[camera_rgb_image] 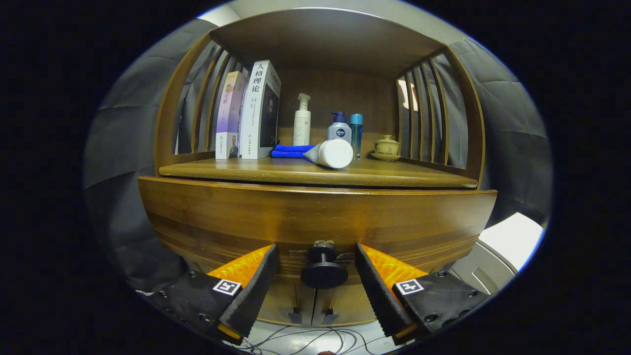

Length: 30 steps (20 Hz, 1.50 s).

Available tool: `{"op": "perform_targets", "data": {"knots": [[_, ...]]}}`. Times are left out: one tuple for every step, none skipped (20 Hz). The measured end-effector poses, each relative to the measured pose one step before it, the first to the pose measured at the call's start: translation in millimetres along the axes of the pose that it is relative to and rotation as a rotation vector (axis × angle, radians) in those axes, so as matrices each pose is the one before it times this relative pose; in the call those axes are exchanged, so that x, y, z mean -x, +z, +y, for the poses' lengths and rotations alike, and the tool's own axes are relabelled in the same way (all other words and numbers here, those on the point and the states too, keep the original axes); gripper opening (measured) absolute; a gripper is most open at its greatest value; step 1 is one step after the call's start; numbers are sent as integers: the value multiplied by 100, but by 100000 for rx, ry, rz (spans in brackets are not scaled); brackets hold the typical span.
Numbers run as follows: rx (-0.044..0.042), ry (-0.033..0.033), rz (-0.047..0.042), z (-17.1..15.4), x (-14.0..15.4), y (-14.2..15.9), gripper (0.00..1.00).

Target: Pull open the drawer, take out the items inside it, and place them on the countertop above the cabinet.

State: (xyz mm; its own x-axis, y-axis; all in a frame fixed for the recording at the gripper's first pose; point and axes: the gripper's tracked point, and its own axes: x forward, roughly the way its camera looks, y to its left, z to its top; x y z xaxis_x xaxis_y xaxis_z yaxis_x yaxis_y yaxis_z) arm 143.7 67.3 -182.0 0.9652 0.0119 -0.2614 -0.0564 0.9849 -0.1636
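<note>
The drawer (pixel 315 217) front sits flush with the cabinet, closed as far as can be judged. Its knob (pixel 324 268) stands between the fingers of the tongs (pixel 318 283), which are spread wide, neither finger touching it (nothing is held). On the table (pixel 384 173) above lie a blue cloth (pixel 291 151) and a white tube (pixel 331 153), beside books (pixel 251 113), bottles (pixel 340 129) and a lidded cup (pixel 386 146). The drawer's contents are hidden. This fits either a drawer awaiting opening or one emptied and pushed shut.
</note>
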Motion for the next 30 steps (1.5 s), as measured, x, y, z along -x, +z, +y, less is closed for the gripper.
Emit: {"op": "perform_targets", "data": {"knots": [[-383,33,69,-9,-292,71,98],[-552,6,148,54,-282,113,98],[174,-120,-155,41,-281,36,98],[498,-151,-138,13,-291,54,98],[753,-223,-599,-10,-266,153,98],[645,-190,-232,-73,-197,100,98],[-56,-71,-217,90,-259,106,98],[-280,-28,-7,89,-208,12,98],[-129,-63,26,0,-294,93,98],[97,-50,354,-25,-401,97,98],[-614,124,32,78,-112,61,98],[-24,149,200,10,-123,-51,98],[446,85,-440,-67,-11,15,98],[977,-5,-509,-53,2,110,98],[804,-50,-564,-62,11,-10,98],[525,-732,-319,-142,122,95,98],[154,-748,-1634,-289,257,623,98],[-935,165,-1420,-37,240,653,99],[-1209,1191,-907,194,558,564,99],[-884,810,-704,3,684,589,100],[-908,231,-730,-182,781,602,100],[-1226,848,-899,-102,861,605,100],[-1109,871,-401,-58,751,508,100],[-1086,127,-121,-313,805,447,100],[-1194,-109,50,-459,836,409,100],[-1339,-228,-111,-365,917,503,100],[-1196,-257,-450,-435,886,490,100],[-844,302,-1282,-333,965,617,100],[115,162,-2004,-301,899,721,100],[945,-634,-1744,-573,860,647,100]]}}
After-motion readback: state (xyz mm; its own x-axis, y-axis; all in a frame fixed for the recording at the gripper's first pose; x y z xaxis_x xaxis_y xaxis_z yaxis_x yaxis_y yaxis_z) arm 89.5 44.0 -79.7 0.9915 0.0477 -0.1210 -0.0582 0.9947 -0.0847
